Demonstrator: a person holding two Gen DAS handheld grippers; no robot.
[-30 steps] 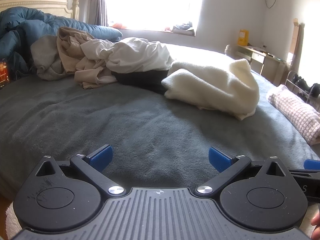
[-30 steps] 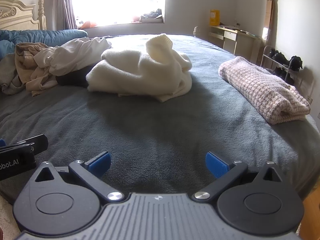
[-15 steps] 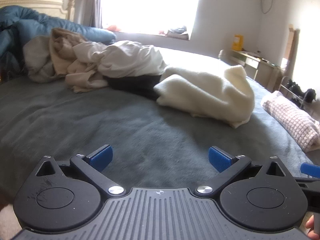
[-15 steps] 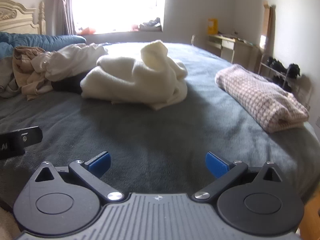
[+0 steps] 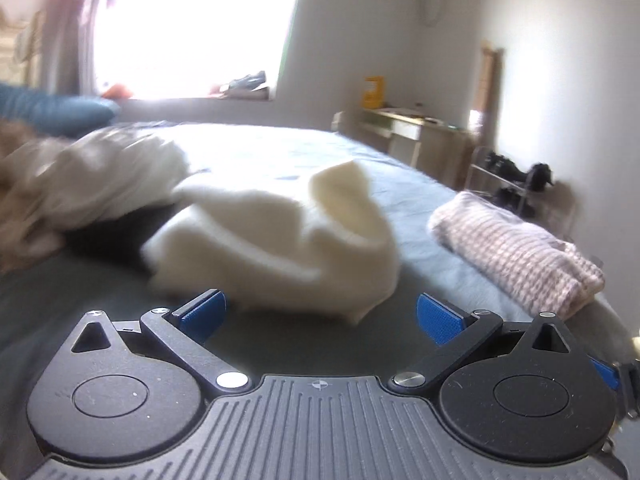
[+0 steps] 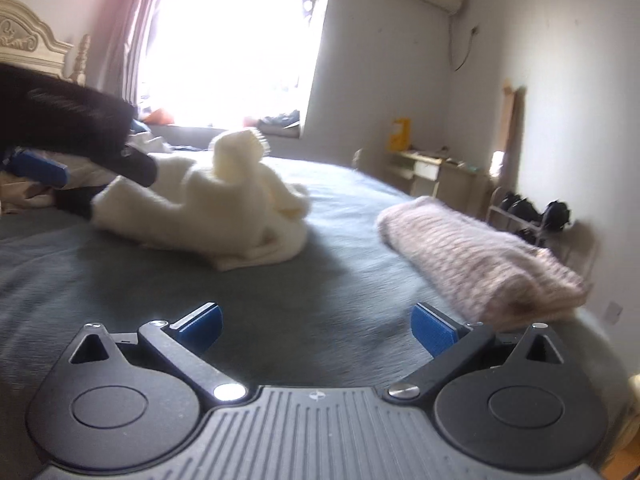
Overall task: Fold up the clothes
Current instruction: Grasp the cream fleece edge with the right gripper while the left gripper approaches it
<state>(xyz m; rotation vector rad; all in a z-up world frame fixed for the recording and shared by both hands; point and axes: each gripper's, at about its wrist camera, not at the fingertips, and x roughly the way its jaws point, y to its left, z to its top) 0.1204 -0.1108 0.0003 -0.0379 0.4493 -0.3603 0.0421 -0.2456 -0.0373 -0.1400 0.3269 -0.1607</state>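
A crumpled cream sweater [image 5: 276, 236] lies on the grey-green bed [image 5: 100, 308], just beyond my left gripper [image 5: 320, 314], which is open with nothing between its blue pads. The same cream sweater [image 6: 208, 212] shows in the right wrist view, well ahead and to the left of my right gripper [image 6: 316, 326], also open and empty over bare bed cover [image 6: 280, 304]. The left gripper's dark body and a blue pad [image 6: 40, 168] reach in from the left edge toward the sweater.
A folded pink-and-white knit [image 6: 476, 260] lies at the bed's right side [image 5: 520, 256]. A pile of white and tan clothes [image 5: 80, 184] sits at the left with a blue duvet [image 5: 52, 110] behind. A desk [image 6: 432, 168] and shoe rack [image 6: 532, 216] stand by the right wall.
Both grippers have moved forward over the bed toward the cream sweater, which now looms larger. The left gripper has swung right and now shows in the right wrist view near the sweater.
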